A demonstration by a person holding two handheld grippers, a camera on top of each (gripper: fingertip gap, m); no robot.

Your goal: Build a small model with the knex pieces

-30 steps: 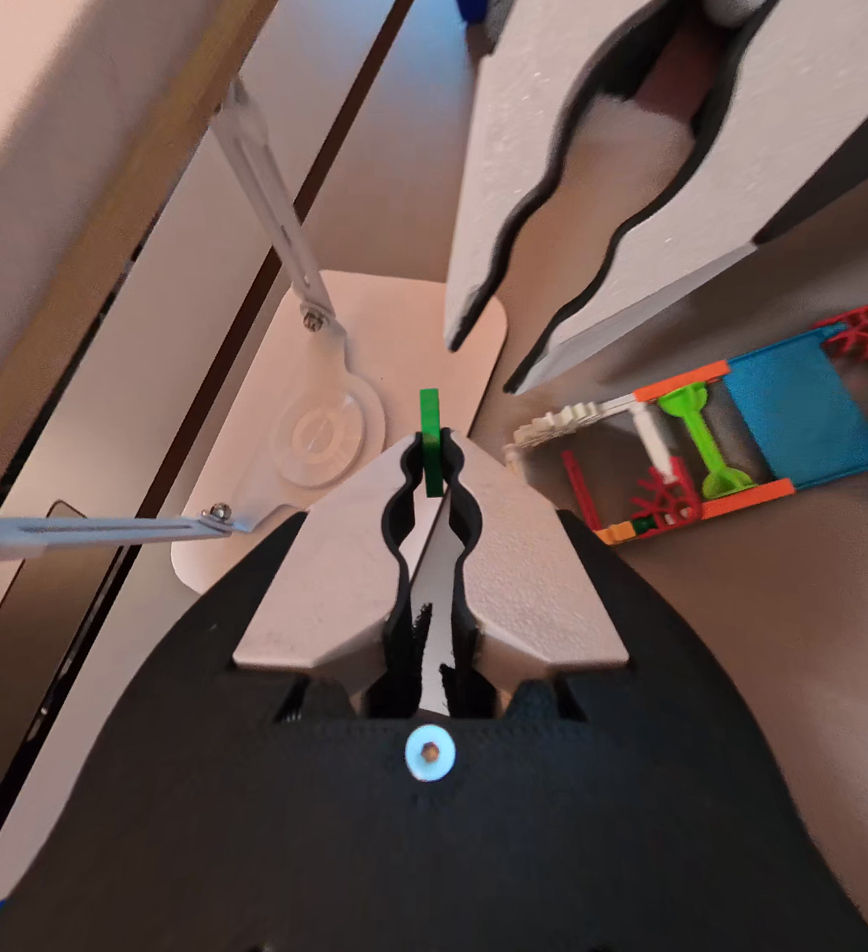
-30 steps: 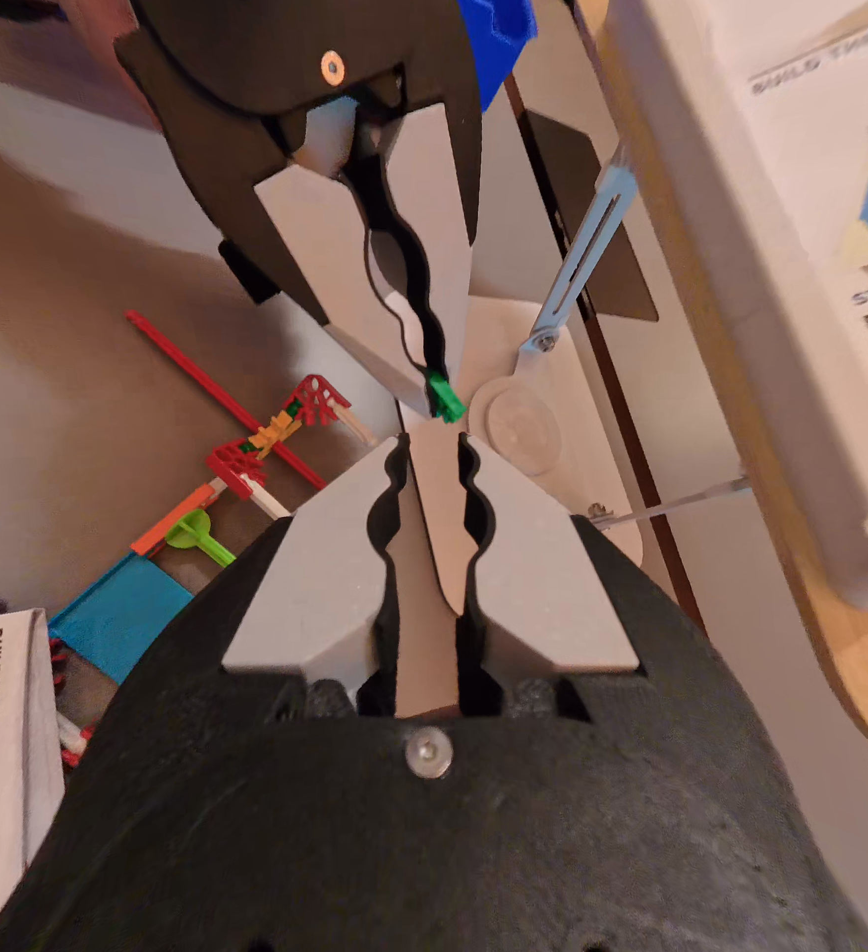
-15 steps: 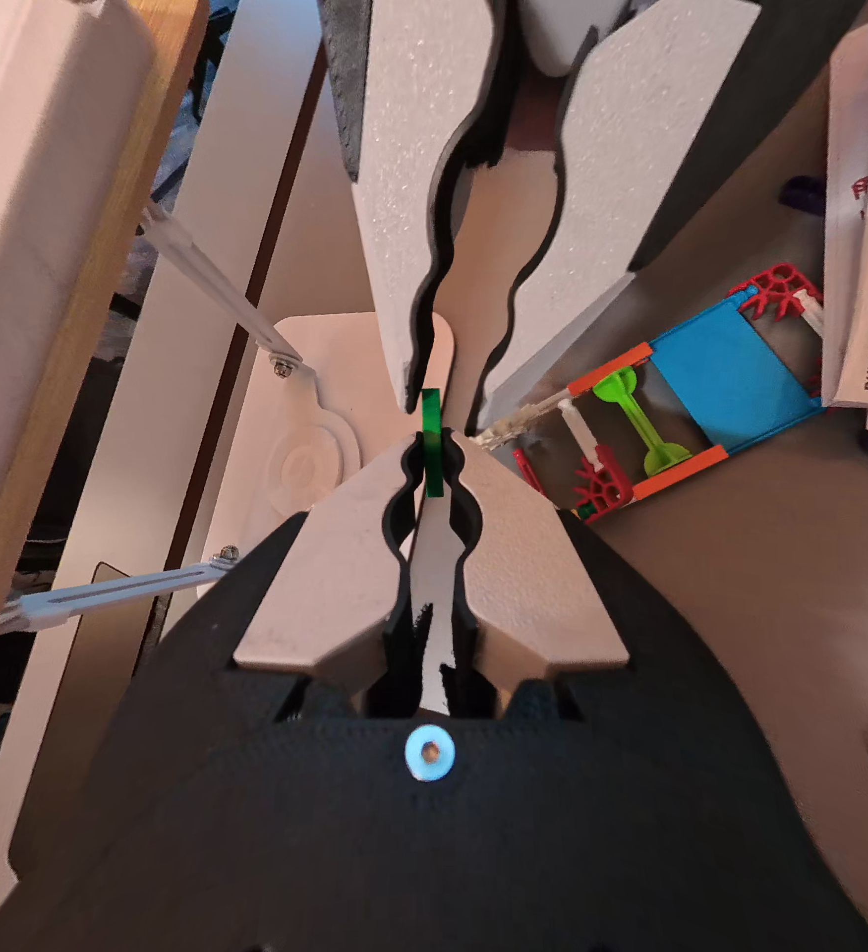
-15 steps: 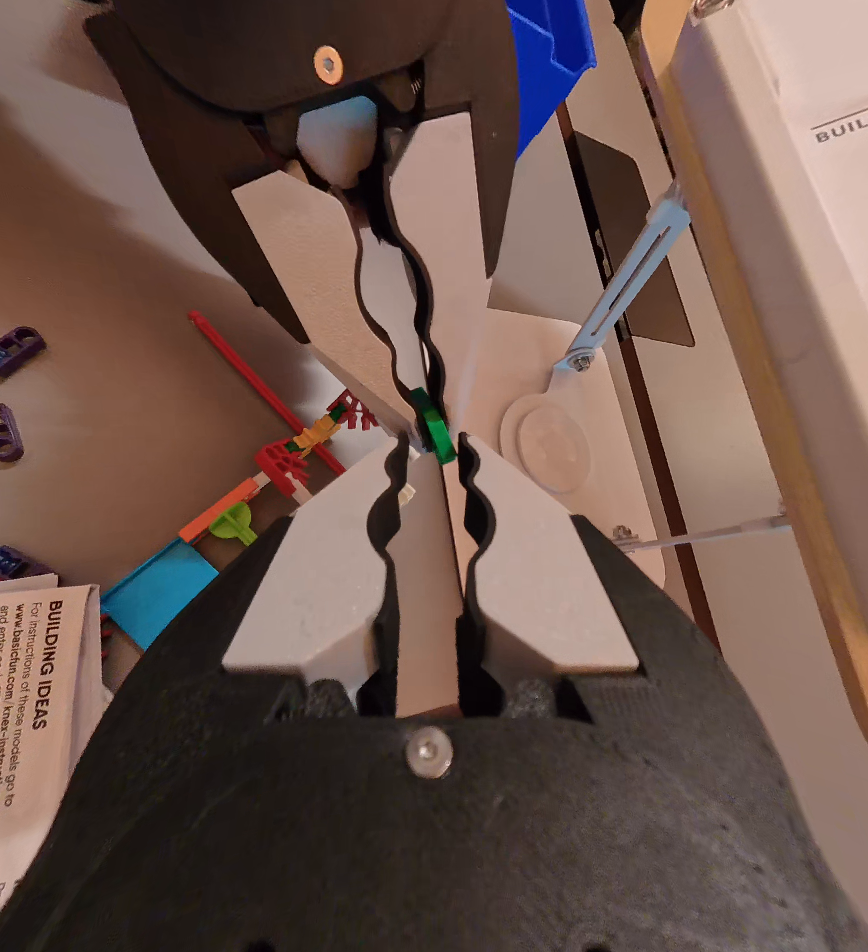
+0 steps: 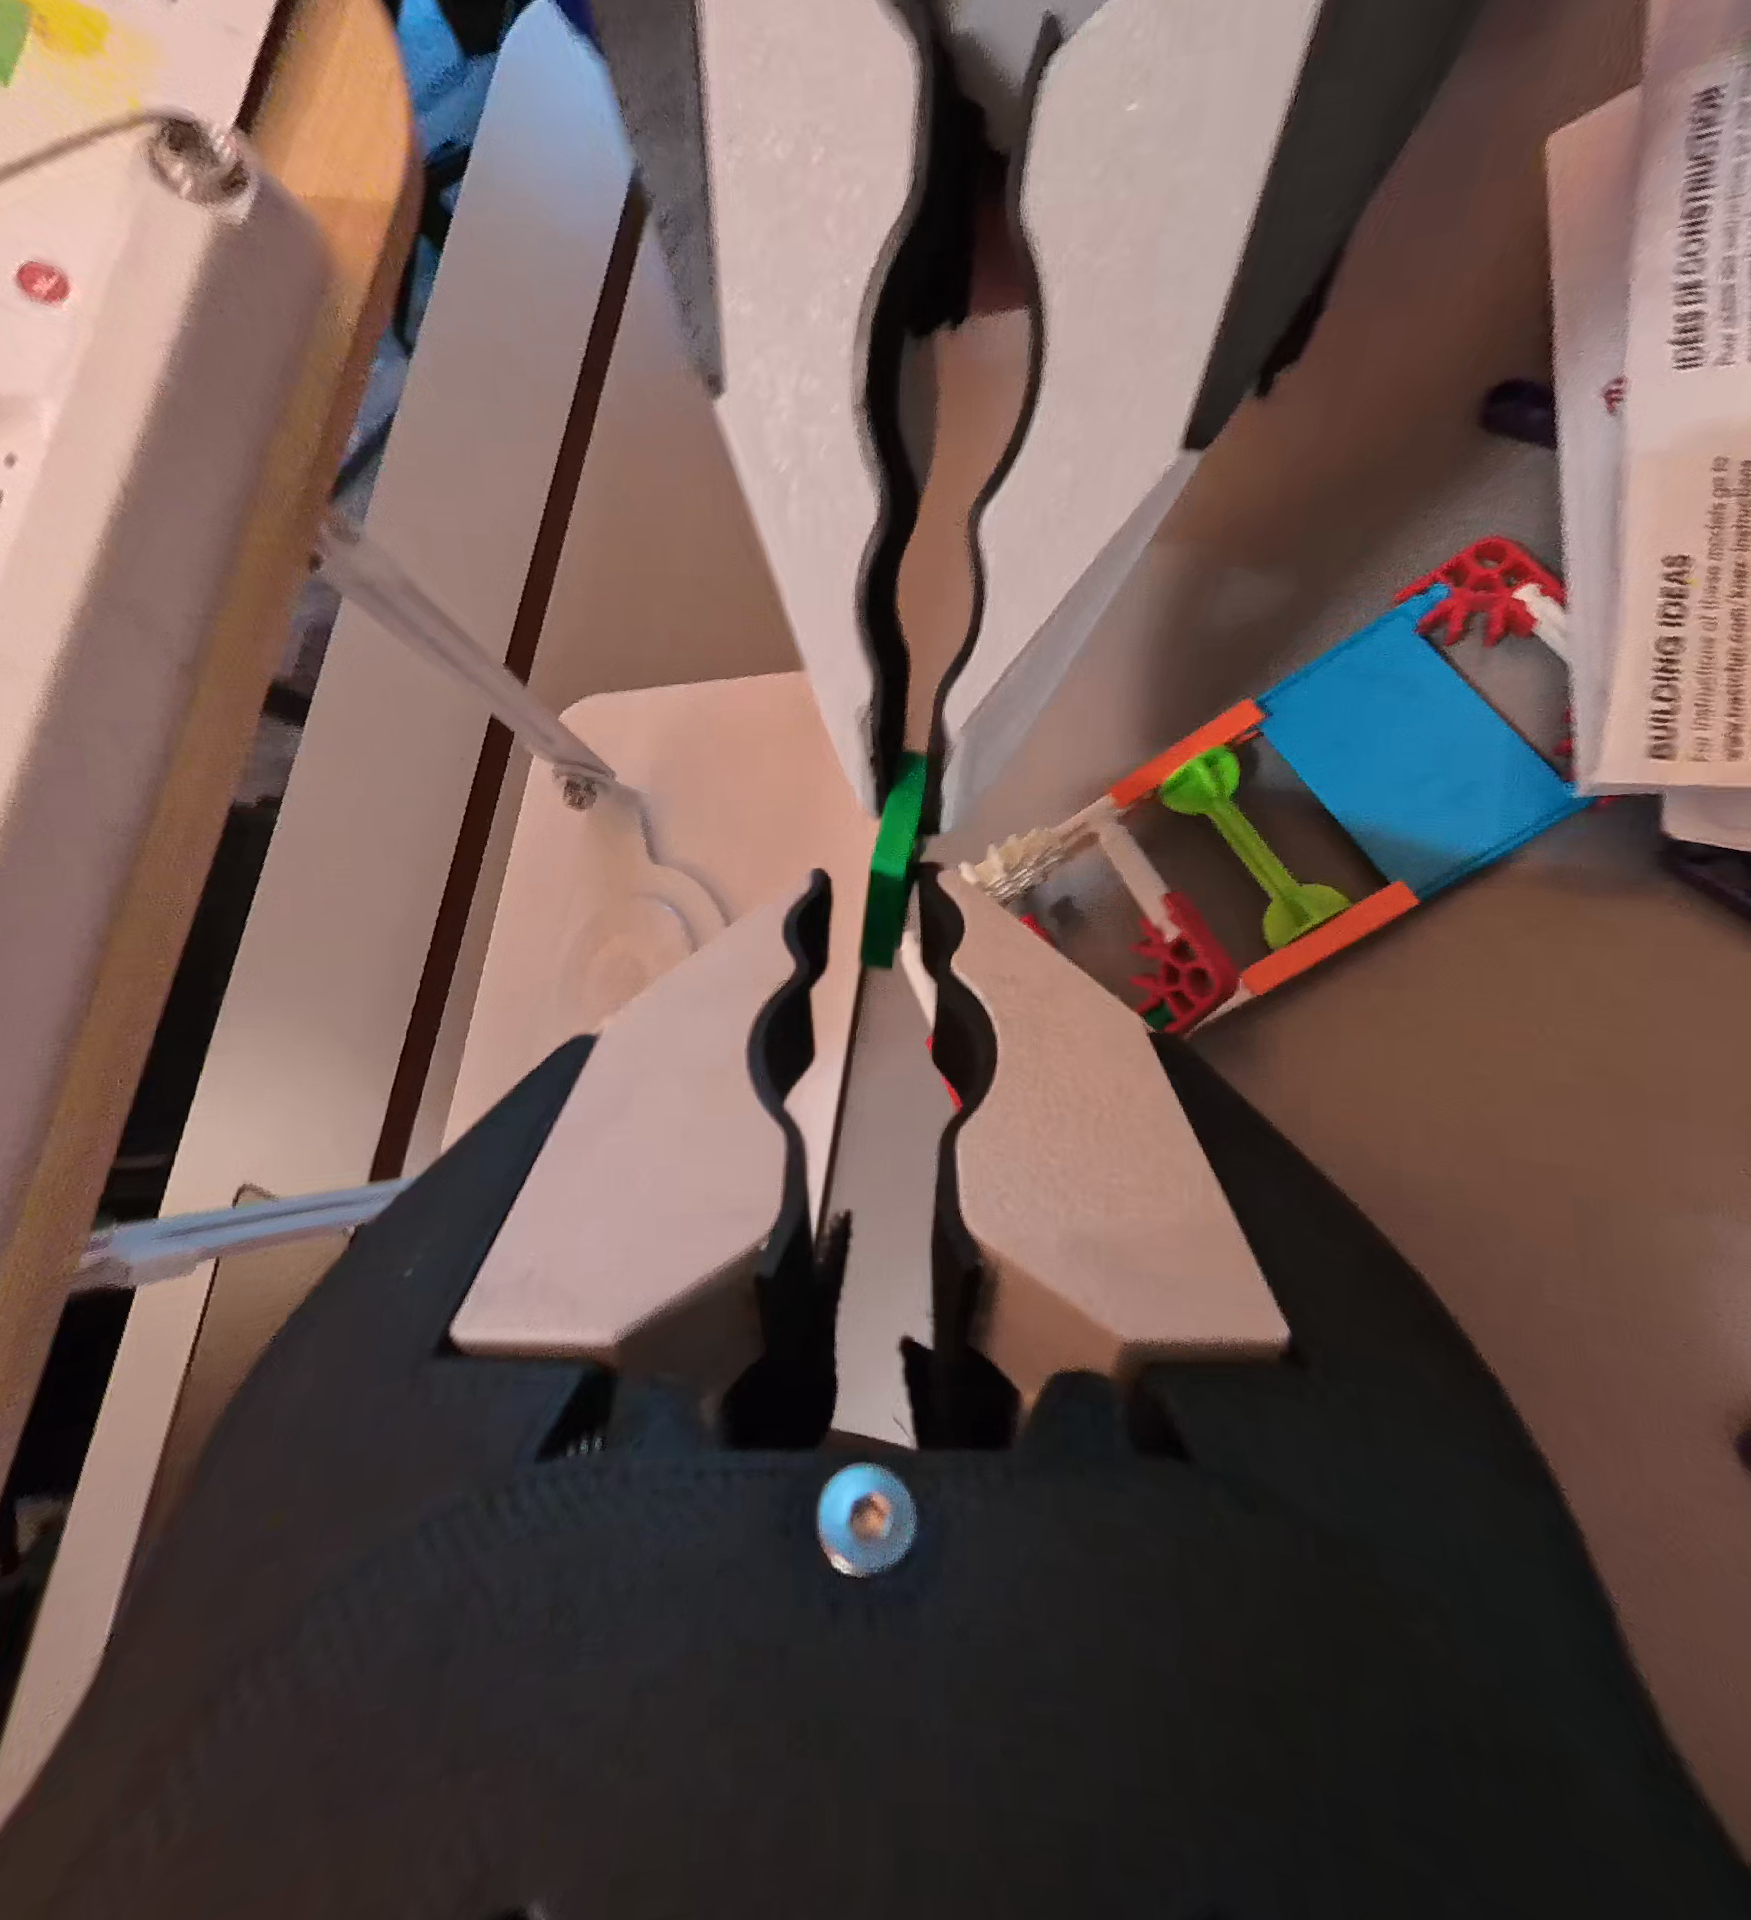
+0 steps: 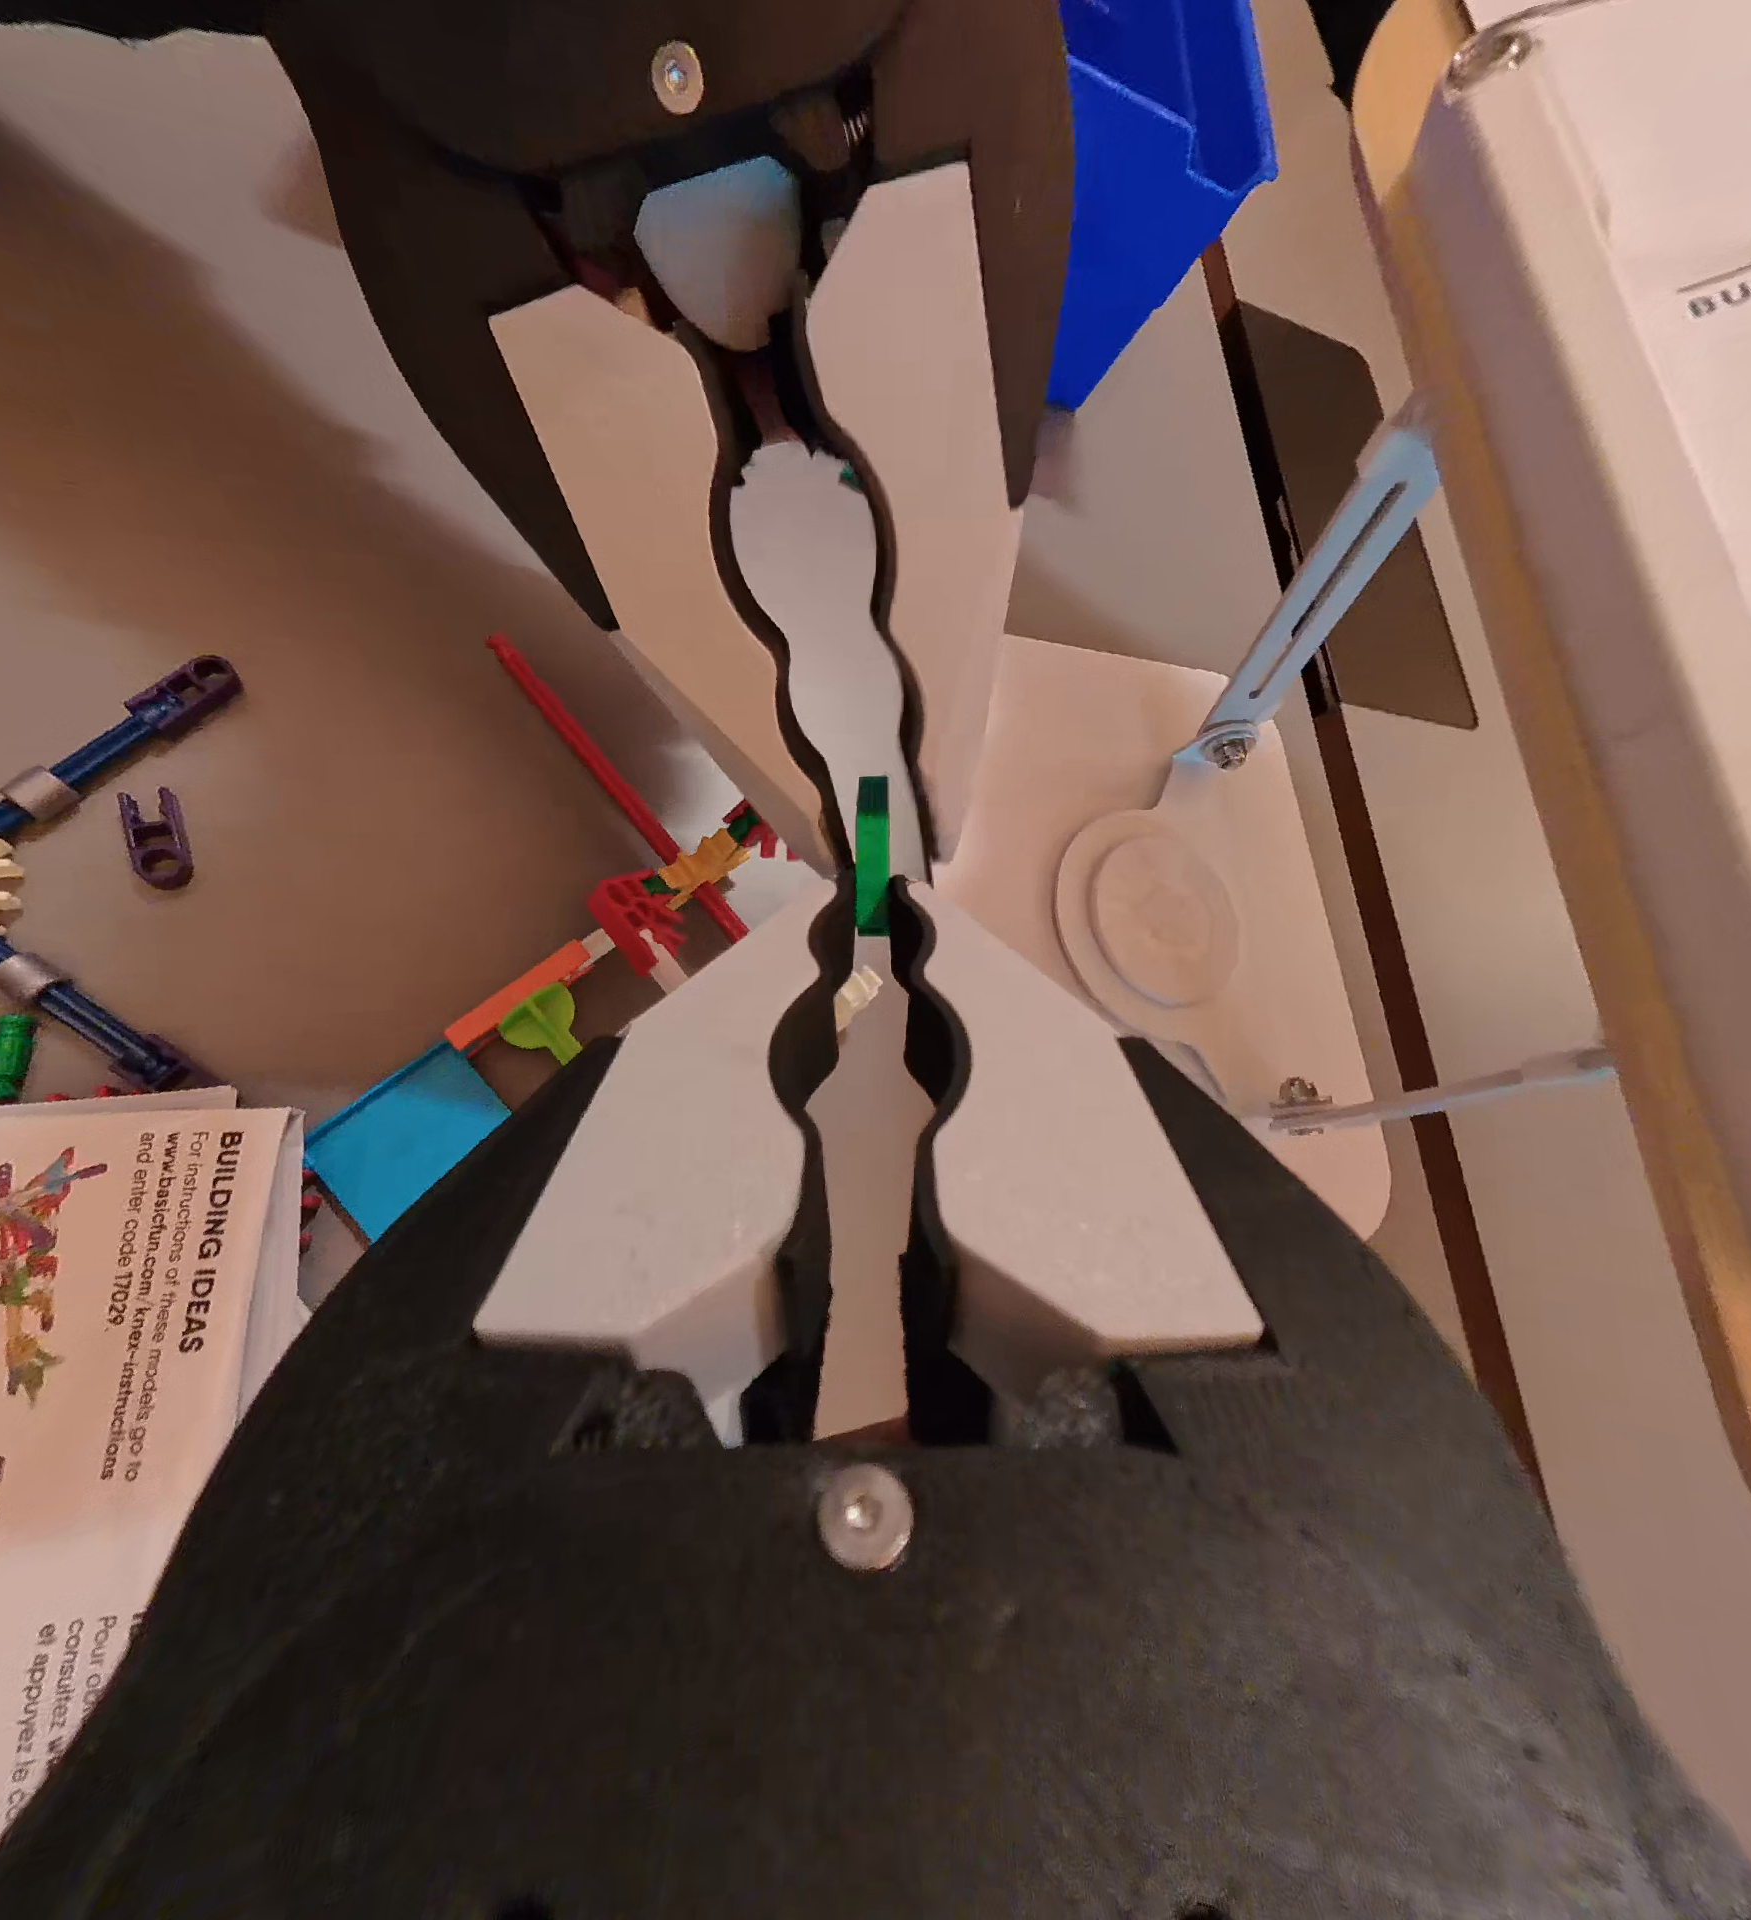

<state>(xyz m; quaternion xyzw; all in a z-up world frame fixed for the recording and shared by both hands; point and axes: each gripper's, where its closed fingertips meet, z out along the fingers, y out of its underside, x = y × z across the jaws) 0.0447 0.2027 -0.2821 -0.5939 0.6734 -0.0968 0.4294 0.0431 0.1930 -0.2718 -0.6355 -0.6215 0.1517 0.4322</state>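
Left wrist view shows the left gripper [image 5: 876, 894] with its jaws parted around a small flat green plastic piece [image 5: 897, 857], seen edge-on as a thin bright strip, while the right gripper [image 5: 912, 769] pinches the piece's far end from the opposite side, tip to tip. Right wrist view has the right gripper [image 6: 871, 899] closed on the same green piece [image 6: 871, 852], which stands upright between the two sets of tips above a pale table [image 6: 227, 520]. Just beside them lies a small rod-and-connector model with a blue panel [image 5: 1411, 769], partly under a printed leaflet [image 5: 1702, 436].
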